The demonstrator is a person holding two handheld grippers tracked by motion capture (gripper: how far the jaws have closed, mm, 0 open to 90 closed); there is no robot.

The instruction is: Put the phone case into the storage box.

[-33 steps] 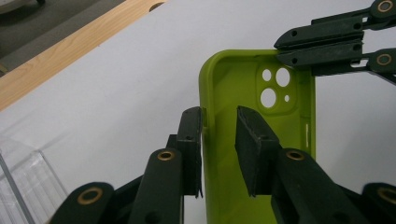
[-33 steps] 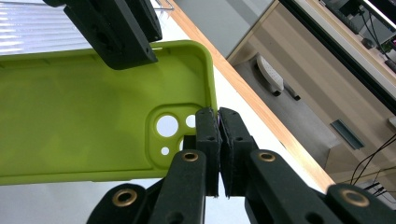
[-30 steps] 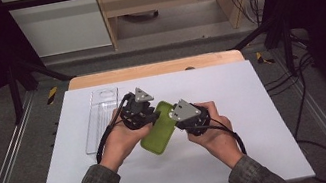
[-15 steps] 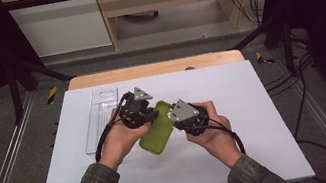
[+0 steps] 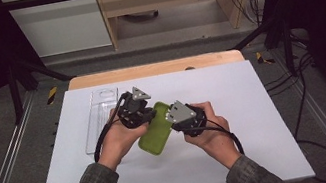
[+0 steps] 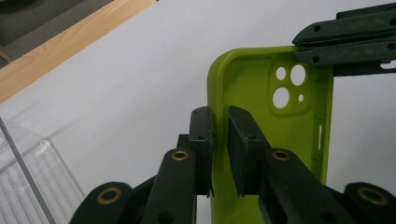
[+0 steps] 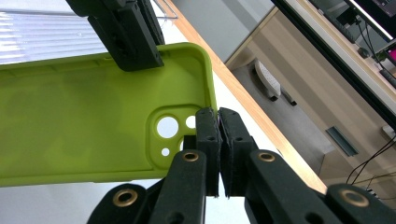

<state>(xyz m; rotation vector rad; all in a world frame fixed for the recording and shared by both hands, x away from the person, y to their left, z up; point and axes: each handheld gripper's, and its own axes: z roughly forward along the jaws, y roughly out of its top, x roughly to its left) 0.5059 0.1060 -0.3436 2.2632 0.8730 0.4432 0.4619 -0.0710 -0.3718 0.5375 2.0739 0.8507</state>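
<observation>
High view: green phone case (image 5: 154,132) held between both claws, just right of clear tray (image 5: 99,118), over white surface (image 5: 255,105). Left claw (image 6: 219,140) pinched on one side wall, right claw (image 7: 217,135) clamped on rim by camera cutout. Probably light, soft silicone, floppy. Best gripped on rim walls; likely to twist if pulled unevenly.

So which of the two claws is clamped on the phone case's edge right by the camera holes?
The right claw: it pinches the green phone case beside the camera cutout; the left claw grips the opposite long edge.
</observation>
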